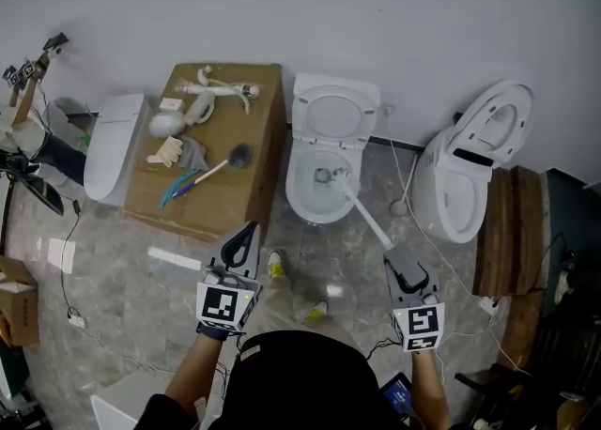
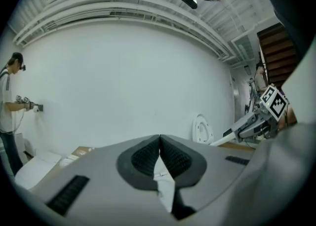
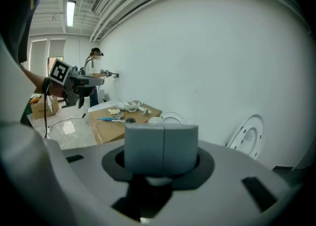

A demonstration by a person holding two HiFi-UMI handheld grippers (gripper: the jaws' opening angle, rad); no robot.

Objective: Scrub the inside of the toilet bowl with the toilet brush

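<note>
Though probably light and stiff, the toilet brush (image 1: pixel 366 217) looks slippery.
Right gripper (image 1: pixel 400 259) fingers clamp its handle end; left gripper (image 1: pixel 248 234) fingers sit together, empty.

Cardboard box (image 1: pixel 202 207) left of centre, carrying a black plunger (image 1: pixel 240 155), a blue brush (image 1: pixel 177 186), pale gloves (image 1: pixel 167 150) and white fittings (image 1: pixel 202 90). White ceramic unit (image 1: pixel 111 146) just beside its left edge. Spare toilet (image 1: pixel 465 175), lid raised, at right, near wooden steps (image 1: pixel 512 231). Grey marbled floor (image 1: pixel 131 264).

Head view overhead, above toilet (image 1: pixel 299 195); gripper views toward shared wall (image 2: pixel 123 72).
</note>
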